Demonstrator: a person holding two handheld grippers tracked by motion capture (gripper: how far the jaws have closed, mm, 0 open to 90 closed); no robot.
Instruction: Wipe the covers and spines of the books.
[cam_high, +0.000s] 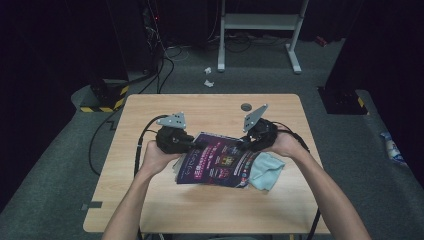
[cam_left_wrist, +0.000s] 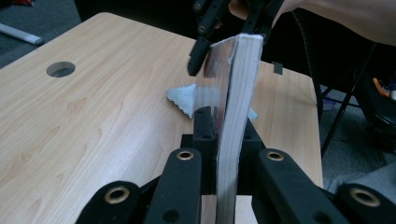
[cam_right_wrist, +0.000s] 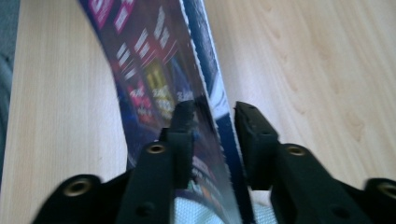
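1. One magazine is held above the tabletop between two tools.
2. The left tool is clenched on the magazine's edge; the right tool straddles the opposite edge, its jaws not clamped.
3. One pale cloth lies beneath, near the right edge; bare wood is left all around.

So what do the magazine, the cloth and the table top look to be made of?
Magazine: glossy printed paper, likely; the cover shines and the stacked page edges show white.
Cloth: soft pale blue fabric, perhaps microfibre, with a woven texture and zigzag-cut edge.
Table top: light wood-grain surface, matte; probably laminate rather than solid wood.
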